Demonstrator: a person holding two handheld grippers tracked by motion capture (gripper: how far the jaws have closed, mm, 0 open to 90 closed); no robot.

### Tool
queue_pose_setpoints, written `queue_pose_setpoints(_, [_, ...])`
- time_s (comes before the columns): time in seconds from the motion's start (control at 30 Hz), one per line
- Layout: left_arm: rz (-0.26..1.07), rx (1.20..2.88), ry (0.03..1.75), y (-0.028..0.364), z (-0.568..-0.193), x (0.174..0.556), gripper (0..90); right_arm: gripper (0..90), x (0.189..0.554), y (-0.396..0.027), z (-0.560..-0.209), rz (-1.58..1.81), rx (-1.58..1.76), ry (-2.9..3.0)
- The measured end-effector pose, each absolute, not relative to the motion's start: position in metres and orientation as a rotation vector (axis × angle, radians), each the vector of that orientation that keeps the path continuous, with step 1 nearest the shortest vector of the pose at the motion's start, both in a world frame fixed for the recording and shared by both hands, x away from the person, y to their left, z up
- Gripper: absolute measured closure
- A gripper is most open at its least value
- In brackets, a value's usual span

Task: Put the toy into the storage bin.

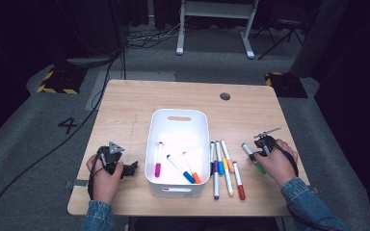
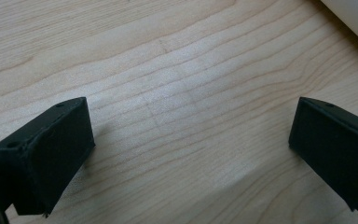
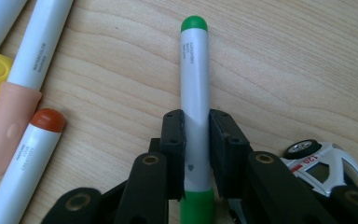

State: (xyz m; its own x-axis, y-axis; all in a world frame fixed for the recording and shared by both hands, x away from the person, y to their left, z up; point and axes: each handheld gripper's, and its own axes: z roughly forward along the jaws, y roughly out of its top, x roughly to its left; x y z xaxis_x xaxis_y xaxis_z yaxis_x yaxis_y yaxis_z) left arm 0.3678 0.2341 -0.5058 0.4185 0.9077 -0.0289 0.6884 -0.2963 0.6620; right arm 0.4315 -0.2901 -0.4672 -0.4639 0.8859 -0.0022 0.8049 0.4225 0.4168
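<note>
A white marker with a green cap (image 1: pixel 253 158) (image 3: pixel 194 84) lies on the wooden table at the right. My right gripper (image 1: pixel 256 154) (image 3: pixel 196 122) is shut on its barrel, with both pads pressed against the sides. Left of it lie several loose markers (image 1: pixel 224 166), among them a peach-capped one (image 3: pixel 14 116) and a red-tipped one (image 3: pixel 28 158). A white bin (image 1: pixel 178 111) in the middle holds three markers, with purple (image 1: pixel 158 159), blue (image 1: pixel 179 169) and orange (image 1: pixel 191 168) caps. My left gripper (image 1: pixel 129 168) (image 2: pixel 191 140) rests open on bare wood left of the bin.
A small white toy car (image 3: pixel 326 163) sits right beside my right gripper's jaws. A round cable hole (image 1: pixel 225 96) is in the table's far right part. The bin's wall (image 2: pixel 354 18) shows at the corner of the left gripper view.
</note>
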Motion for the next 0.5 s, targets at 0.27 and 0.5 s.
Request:
queue_pose_setpoints(0.27, [0.475,2.077,1.346,0.234,-0.506,0.368,0.0,77.0,0.43,-0.29,-0.457,0.62,1.479,2.481])
queue_pose_setpoints(0.5, [0.475,2.077,1.346,0.234,-0.506,0.368,0.1,77.0,0.427,-0.287,-0.437,0.702,1.429,2.49])
